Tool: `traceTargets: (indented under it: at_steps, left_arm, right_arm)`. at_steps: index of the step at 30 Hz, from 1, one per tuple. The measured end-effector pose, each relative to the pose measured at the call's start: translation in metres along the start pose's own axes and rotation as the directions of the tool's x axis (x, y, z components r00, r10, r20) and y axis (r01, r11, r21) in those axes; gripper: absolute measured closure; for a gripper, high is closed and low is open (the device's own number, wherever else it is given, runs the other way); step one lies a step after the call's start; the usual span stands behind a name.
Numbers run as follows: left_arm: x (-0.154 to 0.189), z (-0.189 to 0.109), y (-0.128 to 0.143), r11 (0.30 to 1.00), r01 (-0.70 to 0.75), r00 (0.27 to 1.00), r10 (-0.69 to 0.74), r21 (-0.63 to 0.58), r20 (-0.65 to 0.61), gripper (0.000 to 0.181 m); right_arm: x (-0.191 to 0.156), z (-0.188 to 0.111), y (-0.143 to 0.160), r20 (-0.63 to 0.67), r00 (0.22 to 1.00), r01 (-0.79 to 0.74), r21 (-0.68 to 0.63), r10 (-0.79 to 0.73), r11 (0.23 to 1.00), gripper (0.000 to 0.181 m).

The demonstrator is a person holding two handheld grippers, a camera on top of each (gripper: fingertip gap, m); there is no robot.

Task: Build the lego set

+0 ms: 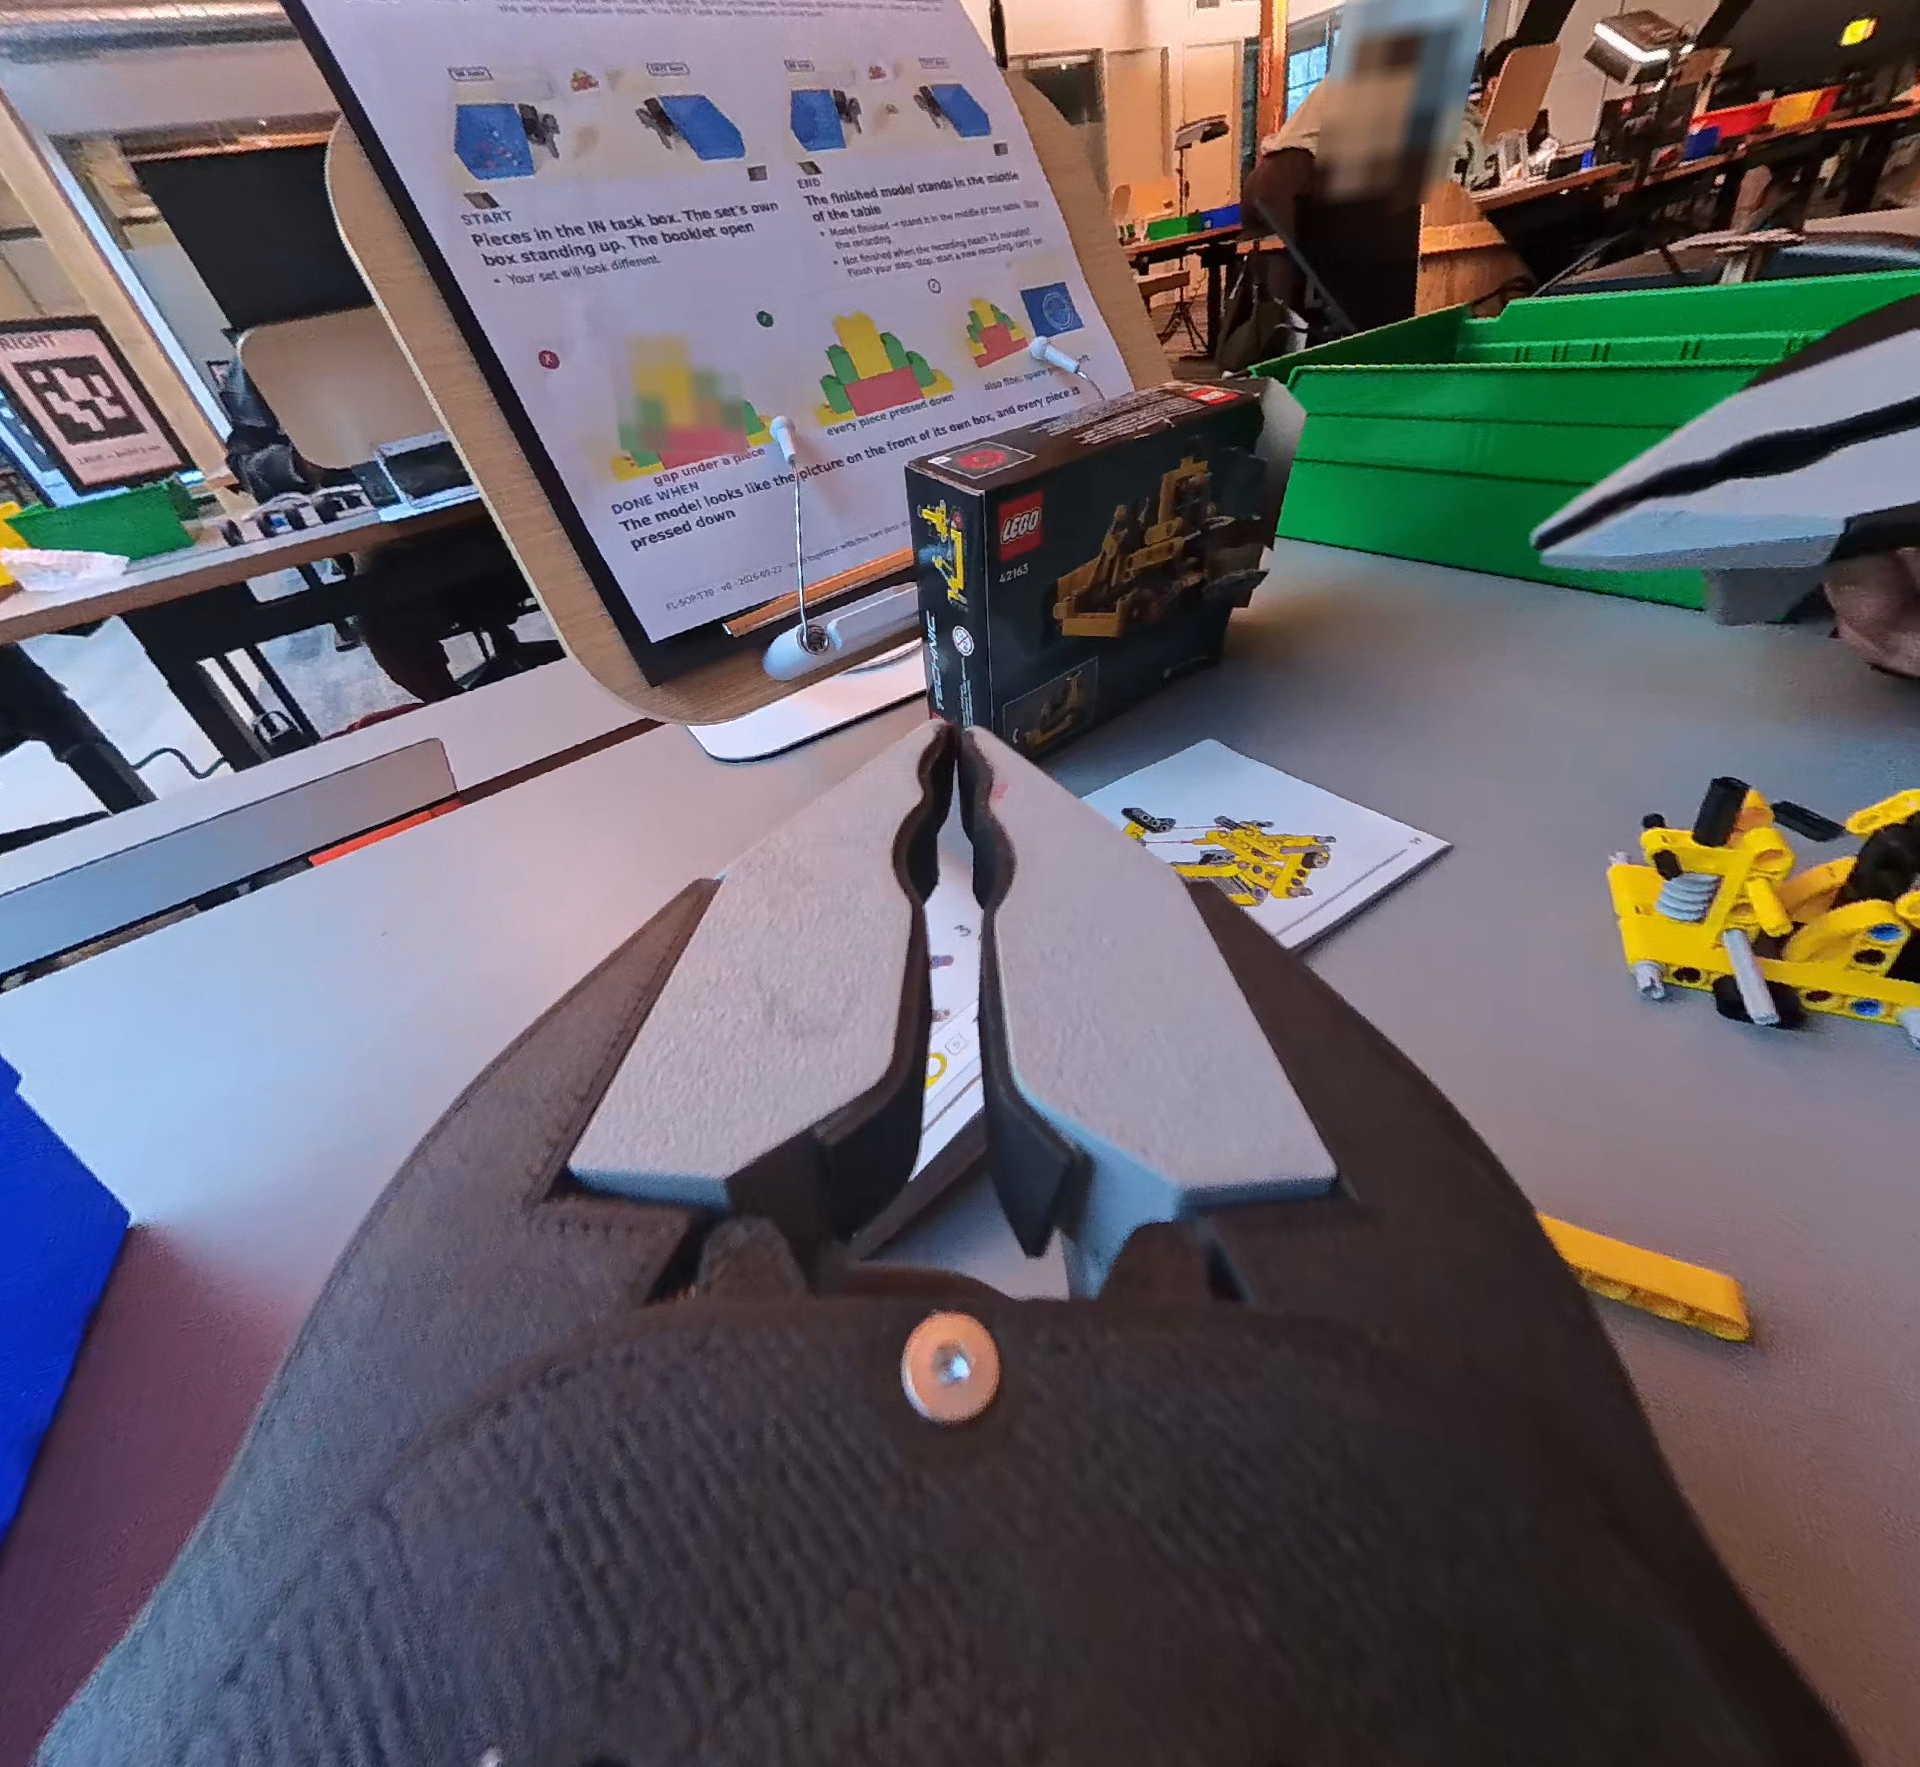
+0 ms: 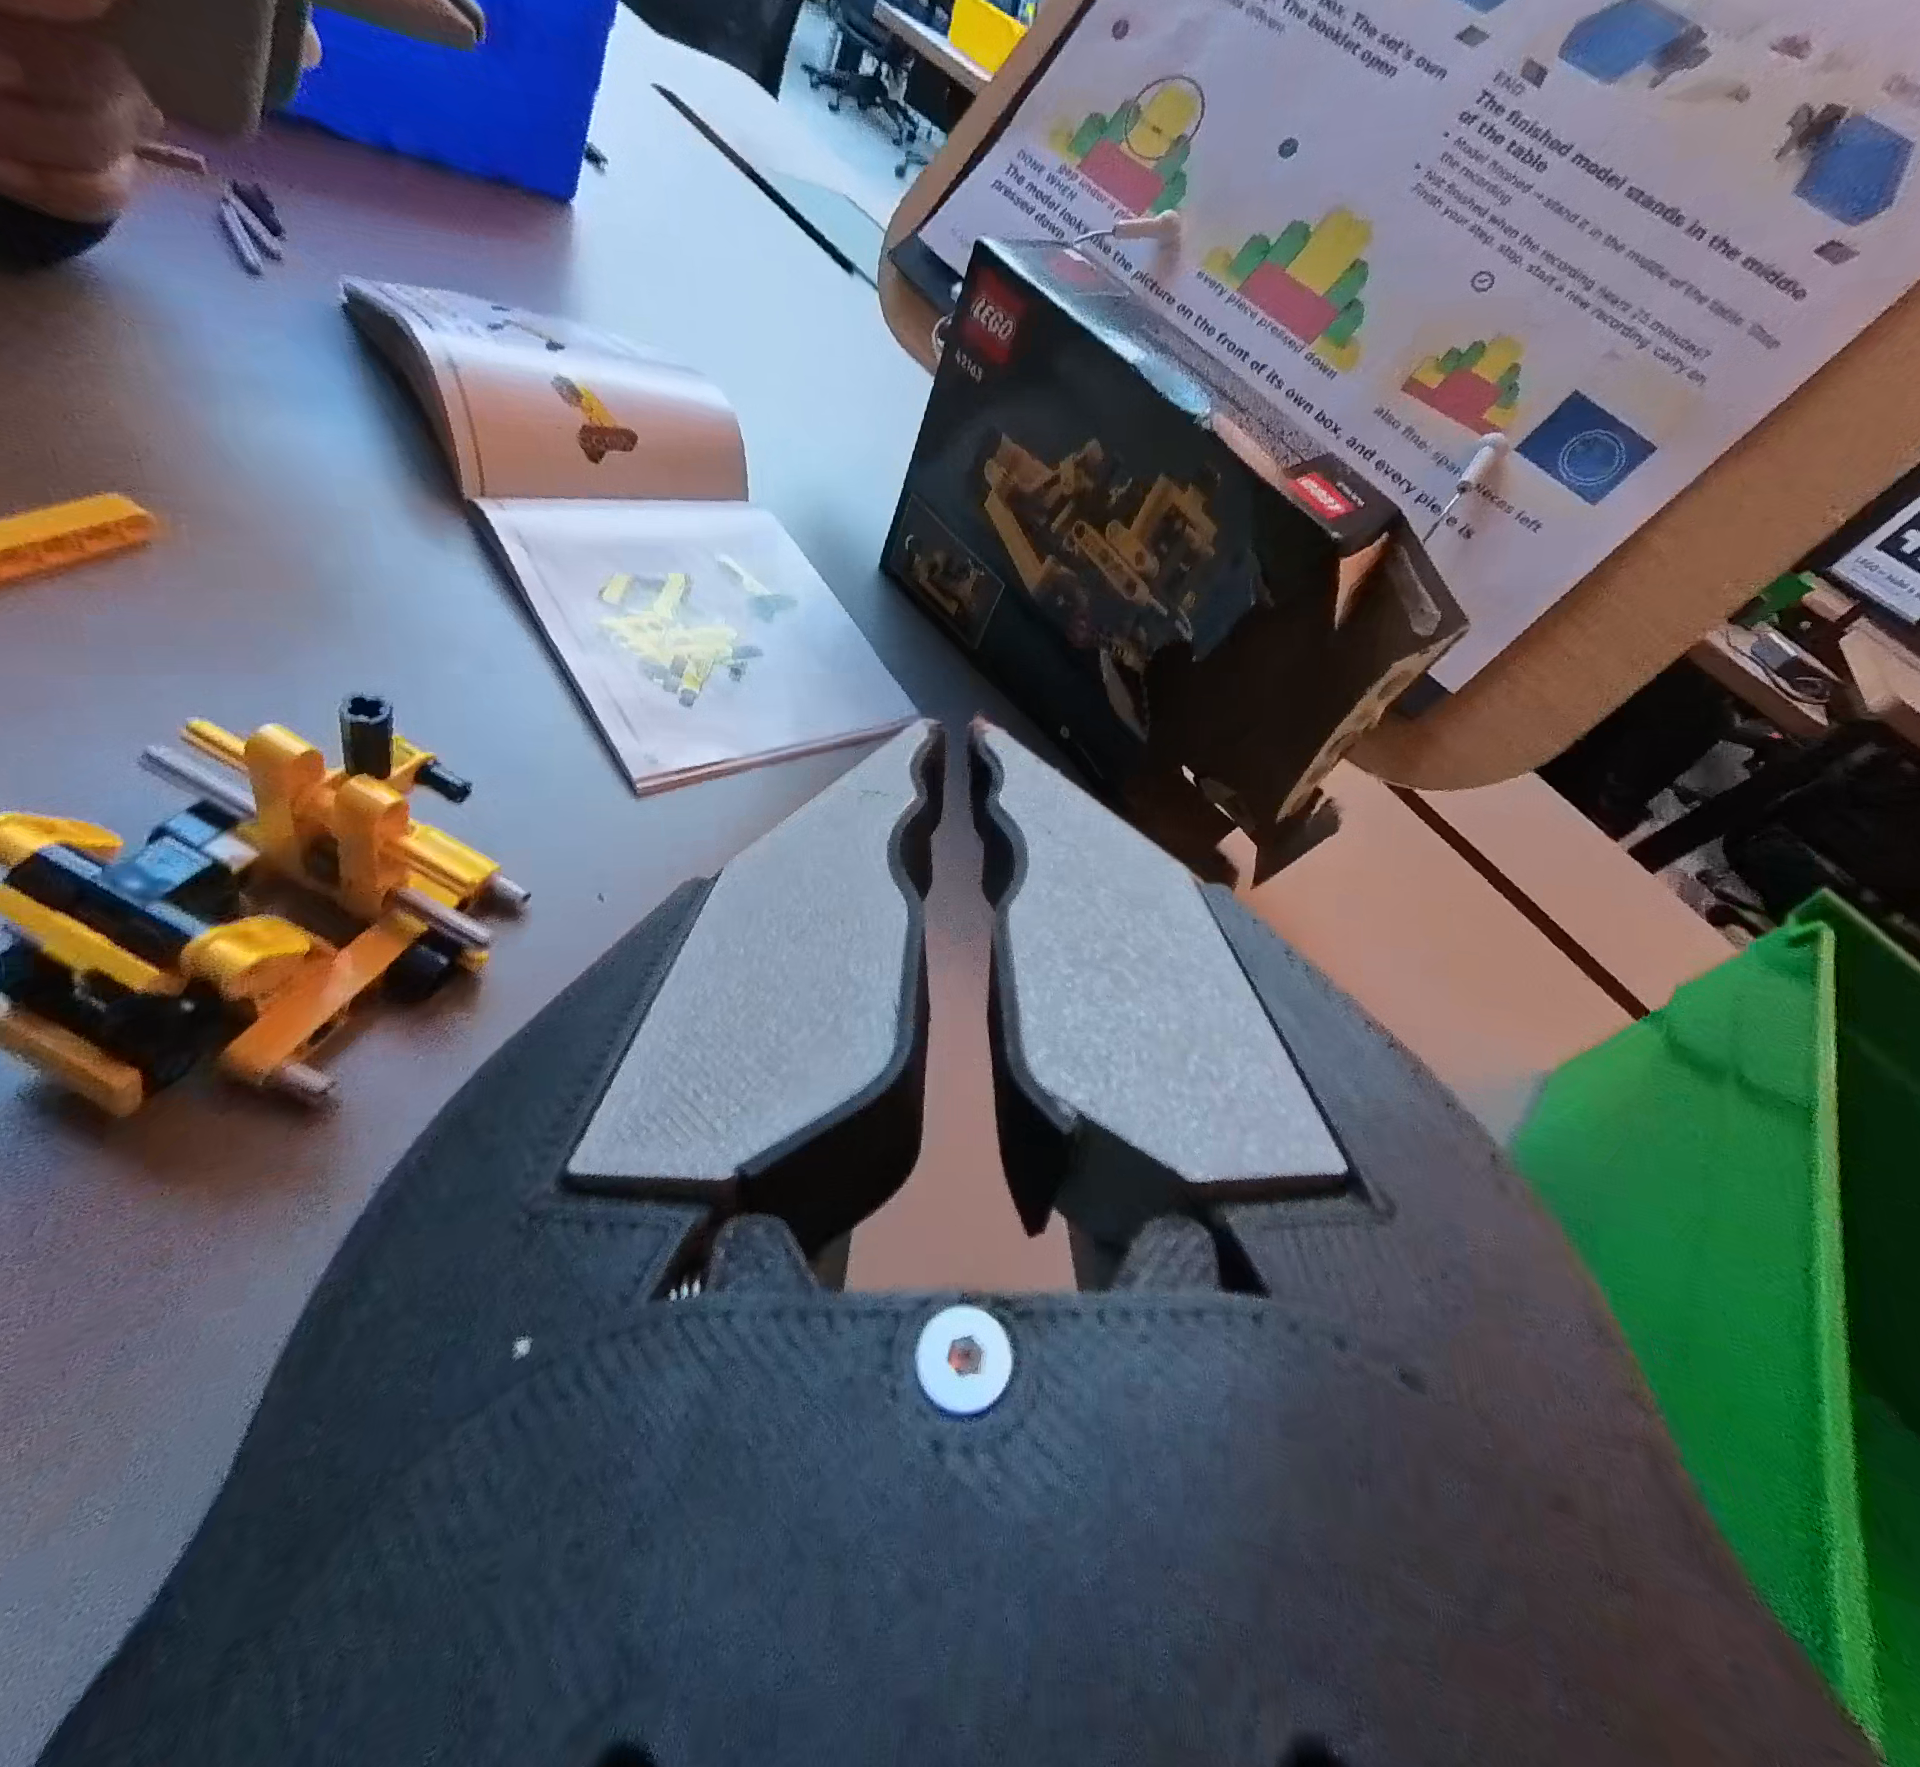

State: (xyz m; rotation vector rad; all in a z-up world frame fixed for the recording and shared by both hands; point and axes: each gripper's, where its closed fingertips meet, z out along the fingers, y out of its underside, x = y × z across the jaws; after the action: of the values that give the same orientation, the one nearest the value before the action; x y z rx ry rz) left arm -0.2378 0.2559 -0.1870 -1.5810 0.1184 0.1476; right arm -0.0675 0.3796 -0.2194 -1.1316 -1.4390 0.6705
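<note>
A partly built yellow and black model stands on the grey table, right of my left gripper. That gripper is shut with nothing between its tips and hovers over the open booklet. My right gripper has its tips nearly together with nothing between them, and hovers near the set's box. The model lies to its left. In the left wrist view the right gripper shows at the right edge with its fingers together. The left gripper shows at the top left of the right wrist view.
A loose yellow beam lies on the table near the model. Small dark pins lie by the blue bin. A green bin stands at the right. An instruction board stands behind the box. Tip to tip, the grippers are about 20 cm apart. My left gripper's tips are some 15 cm from the loose yellow beam.
</note>
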Motion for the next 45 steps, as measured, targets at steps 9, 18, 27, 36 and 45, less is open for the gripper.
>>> traceTargets:
  at_steps: [9,18,27,36,45]
  left_arm:
    - [0.01,0.006,0.001,1.0,-0.002,0.997,0.001,-0.008,-0.073,0.181]
    - [0.017,0.009,0.001,1.0,-0.012,0.993,0.011,-0.01,-0.116,0.181]
    - [0.031,0.035,-0.016,0.997,-0.071,0.967,0.07,0.004,-0.244,0.181]
    - [0.069,0.019,0.002,0.999,-0.047,0.917,0.033,-0.026,-0.398,0.181]
    - [0.084,0.016,0.006,0.996,-0.062,0.898,0.025,-0.07,-0.439,0.181]
  right_arm:
    - [0.014,0.024,-0.007,0.05,0.983,-0.176,0.038,0.174,0.984,0.175]
    - [0.005,0.032,-0.02,0.157,0.962,-0.24,0.097,0.224,0.966,0.162]
    - [-0.007,0.038,-0.028,0.206,0.96,-0.216,0.118,0.189,0.969,0.158]
    - [-0.009,0.025,-0.033,0.327,0.891,-0.373,0.129,0.316,0.919,0.15]
    - [-0.007,0.031,-0.024,0.301,0.91,-0.324,0.083,0.286,0.942,0.137]
